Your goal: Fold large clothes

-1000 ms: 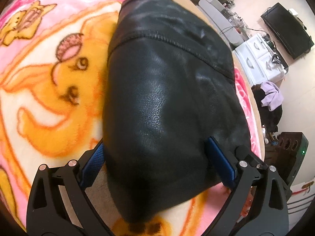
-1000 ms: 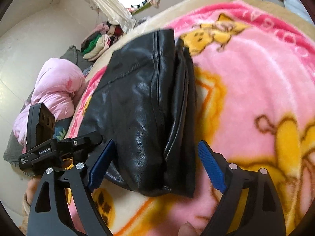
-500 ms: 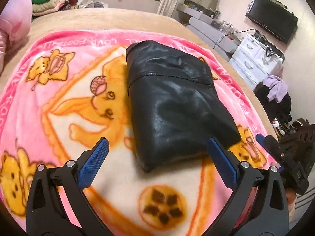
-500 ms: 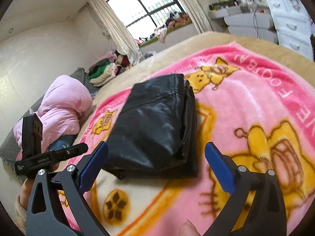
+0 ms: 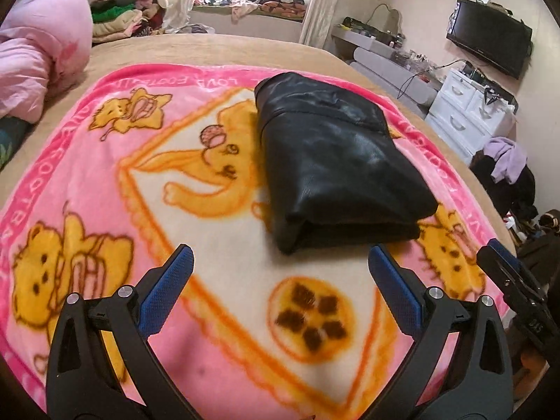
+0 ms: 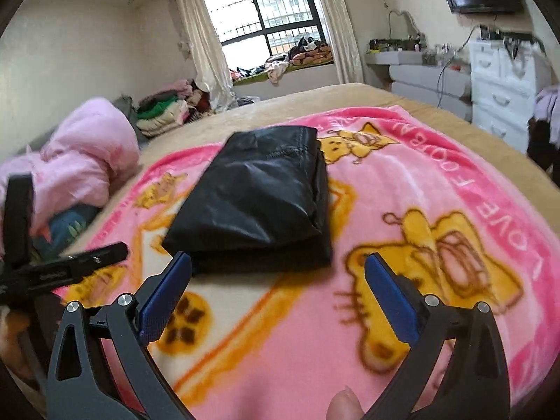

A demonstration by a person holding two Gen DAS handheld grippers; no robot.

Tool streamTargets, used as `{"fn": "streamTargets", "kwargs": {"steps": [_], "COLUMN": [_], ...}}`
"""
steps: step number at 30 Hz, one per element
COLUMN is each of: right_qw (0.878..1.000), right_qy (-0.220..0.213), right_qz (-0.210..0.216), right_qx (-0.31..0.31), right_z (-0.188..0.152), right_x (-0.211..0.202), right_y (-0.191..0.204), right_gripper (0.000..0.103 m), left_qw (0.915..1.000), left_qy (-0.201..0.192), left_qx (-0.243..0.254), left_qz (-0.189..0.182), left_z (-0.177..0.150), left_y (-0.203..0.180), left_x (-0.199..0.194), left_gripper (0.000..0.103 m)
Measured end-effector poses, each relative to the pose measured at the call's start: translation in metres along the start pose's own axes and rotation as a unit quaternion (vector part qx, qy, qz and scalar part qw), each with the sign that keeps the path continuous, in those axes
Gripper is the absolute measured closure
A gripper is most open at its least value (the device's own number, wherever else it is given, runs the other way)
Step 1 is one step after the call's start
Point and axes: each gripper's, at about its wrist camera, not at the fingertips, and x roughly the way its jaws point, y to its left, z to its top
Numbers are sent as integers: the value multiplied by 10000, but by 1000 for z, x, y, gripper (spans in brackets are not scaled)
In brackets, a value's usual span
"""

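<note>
The left gripper has its jaws wide apart and nothing is between the blue pads; it hangs above the pink blanket, near the front edge of the black leather garment but not touching it. The right gripper is also spread wide and empty, and its left pad is just in front of the garment's near edge. The garment lies as a folded, thick rectangle on the blanket, on the cartoon animal print, with its folded edge toward the grippers. The blanket covers a beige bed. A pink quilt is heaped at the left side, and a white drawer cabinet stands at the right.
</note>
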Motion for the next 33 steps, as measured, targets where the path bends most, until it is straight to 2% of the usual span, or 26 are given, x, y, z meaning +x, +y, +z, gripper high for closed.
{"fn": "streamTargets", "kwargs": {"steps": [3,10,33], "right_qw": [9996,9985,9976], "right_qy": [76,166,251], "right_qz": [-184,-304,-380], "right_qx": [-215,-412,-514], "right_z": [-8,-16,-16], "right_x": [1,1,-1], "right_y": [6,15,14], "right_gripper": [5,5,4], "left_qw": [10000,9998,9997], "left_qy": [13,56,53], "left_qx": [32,101,46], "left_qz": [27,146,234], "left_z": [-9,-17,-16], "left_y": [0,2,2], "left_x": [-1,-2,-4], "left_gripper": [9,9,9]}}
